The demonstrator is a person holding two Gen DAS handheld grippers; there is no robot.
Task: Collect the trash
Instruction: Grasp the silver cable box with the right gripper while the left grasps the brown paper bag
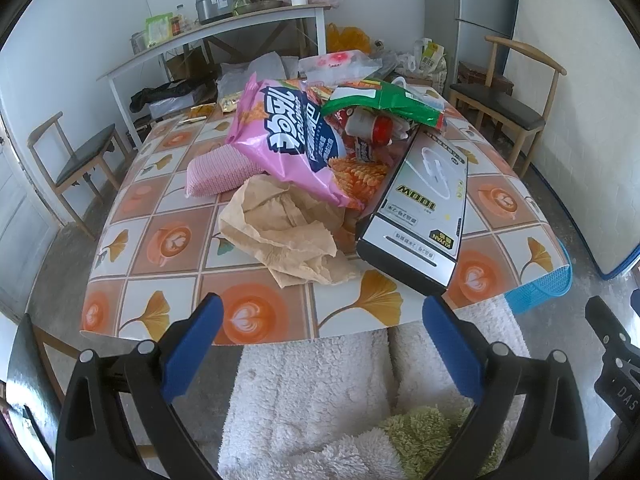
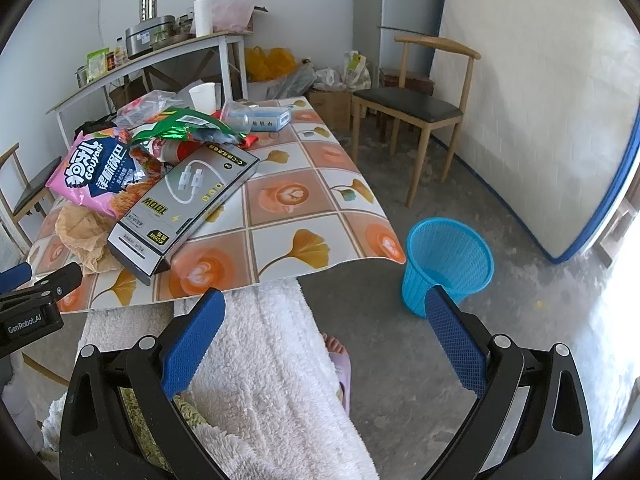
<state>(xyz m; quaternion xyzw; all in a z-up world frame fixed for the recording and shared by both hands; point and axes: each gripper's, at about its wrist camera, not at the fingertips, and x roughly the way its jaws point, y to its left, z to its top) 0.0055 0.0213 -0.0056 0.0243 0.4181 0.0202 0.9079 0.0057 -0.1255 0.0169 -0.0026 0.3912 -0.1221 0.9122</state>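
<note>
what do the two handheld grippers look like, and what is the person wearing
Both the left gripper and the right gripper have black plastic frames with silver pivot bolts and two fingers faced with blue textured pads. White "GenRobot.AI" lettering marks the left one's side. The person wears fluffy white fleece trousers and a pale slipper.

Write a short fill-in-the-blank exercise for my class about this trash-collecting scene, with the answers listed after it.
1. The mesh wastebasket on the floor beside the table is ____ in colour.
2. The large snack bag in the pile is mainly ____.
3. Both the left gripper and the right gripper are ____ and hold nothing.
4. The cable box is printed with the power rating ____.

Answers: blue; pink; open; 100W
</note>
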